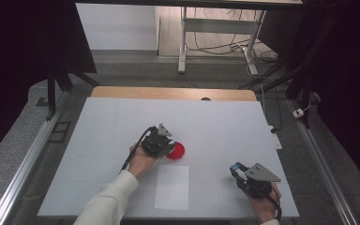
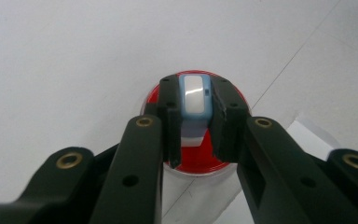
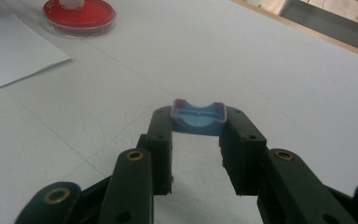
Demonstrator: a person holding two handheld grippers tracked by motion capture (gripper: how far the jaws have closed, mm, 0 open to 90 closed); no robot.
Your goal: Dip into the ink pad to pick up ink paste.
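Left tongs [image 2: 194, 123] gripping blue-white piece [image 2: 195, 98] over red dish [image 2: 193, 161]

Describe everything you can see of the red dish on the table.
The red dish is round, shallow and bright red, with a clear glossy rim that looks like plastic. It sits flat on the white table, just beyond a sheet of white paper. The left gripper hangs over it, fingers clamped on a small blue and white piece. Whether that piece touches the dish is unclear.
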